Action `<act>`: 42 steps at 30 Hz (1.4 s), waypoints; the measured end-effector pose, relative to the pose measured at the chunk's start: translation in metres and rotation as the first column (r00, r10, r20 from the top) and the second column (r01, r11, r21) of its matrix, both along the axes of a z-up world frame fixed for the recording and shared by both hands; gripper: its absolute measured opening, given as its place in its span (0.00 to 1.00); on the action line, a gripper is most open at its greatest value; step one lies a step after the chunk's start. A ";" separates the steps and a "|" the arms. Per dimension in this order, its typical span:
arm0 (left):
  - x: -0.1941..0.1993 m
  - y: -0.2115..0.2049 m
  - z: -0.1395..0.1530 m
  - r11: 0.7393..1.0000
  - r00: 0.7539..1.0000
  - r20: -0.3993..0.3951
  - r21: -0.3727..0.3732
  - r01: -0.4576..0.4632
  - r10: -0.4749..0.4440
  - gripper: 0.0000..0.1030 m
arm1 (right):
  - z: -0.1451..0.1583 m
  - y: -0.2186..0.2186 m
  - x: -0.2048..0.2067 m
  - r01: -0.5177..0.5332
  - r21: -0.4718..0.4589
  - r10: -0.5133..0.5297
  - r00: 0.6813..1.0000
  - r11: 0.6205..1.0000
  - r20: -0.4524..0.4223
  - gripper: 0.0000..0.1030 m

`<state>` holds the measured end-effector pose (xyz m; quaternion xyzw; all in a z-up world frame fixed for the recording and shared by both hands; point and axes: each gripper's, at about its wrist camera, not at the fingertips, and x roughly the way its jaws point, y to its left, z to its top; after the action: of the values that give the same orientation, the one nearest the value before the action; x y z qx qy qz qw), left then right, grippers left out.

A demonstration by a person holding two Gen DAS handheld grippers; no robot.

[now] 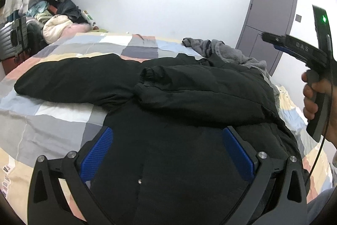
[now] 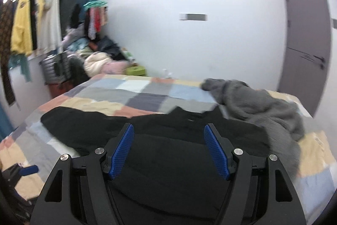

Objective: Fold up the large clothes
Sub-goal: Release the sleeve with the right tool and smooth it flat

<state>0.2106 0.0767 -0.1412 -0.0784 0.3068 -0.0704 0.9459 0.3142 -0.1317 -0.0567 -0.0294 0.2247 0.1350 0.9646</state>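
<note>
Left wrist view: coat (image 1: 168, 85) lies crosswise just ahead of left gripper (image 1: 166, 151) (jaws spread, empty); right gripper (image 2: 168, 149), also spread, hangs farther off.

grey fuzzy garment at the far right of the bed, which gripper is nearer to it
Right. The right gripper hangs open over the black padded jacket, beside the grey fuzzy garment. The left gripper, also open, is over the jacket's near hem, further off.

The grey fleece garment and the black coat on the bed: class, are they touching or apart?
Touching. In the left wrist view the grey fleece garment lies over the far edge of the black coat, with no bedspread between them; the right wrist view agrees.
</note>
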 end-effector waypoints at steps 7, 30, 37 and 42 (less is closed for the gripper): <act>-0.007 -0.034 0.000 0.999 1.000 0.004 0.046 0.030 -0.030 1.00 | -0.037 -0.074 -0.017 0.123 0.009 -0.121 0.988 0.992 -0.094 0.66; -0.003 -0.058 -0.010 0.997 0.999 -0.025 0.065 -0.032 0.034 1.00 | -0.167 -0.148 0.011 0.207 -0.137 -0.241 0.914 0.969 -0.325 0.43; 0.003 -0.062 -0.015 0.996 0.999 -0.046 0.086 -0.022 0.026 1.00 | -0.159 -0.144 0.017 0.249 -0.130 -0.275 0.924 0.960 -0.264 0.24; 0.007 -0.062 -0.020 0.995 0.998 -0.064 0.096 -0.018 0.025 1.00 | -0.152 -0.158 0.019 0.305 -0.077 -0.314 0.920 0.949 -0.235 0.23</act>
<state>0.2174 0.0148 -0.1608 -0.0388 0.3396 -0.0429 0.9388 0.3335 -0.2898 -0.2083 0.0047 0.3460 -0.0209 0.9380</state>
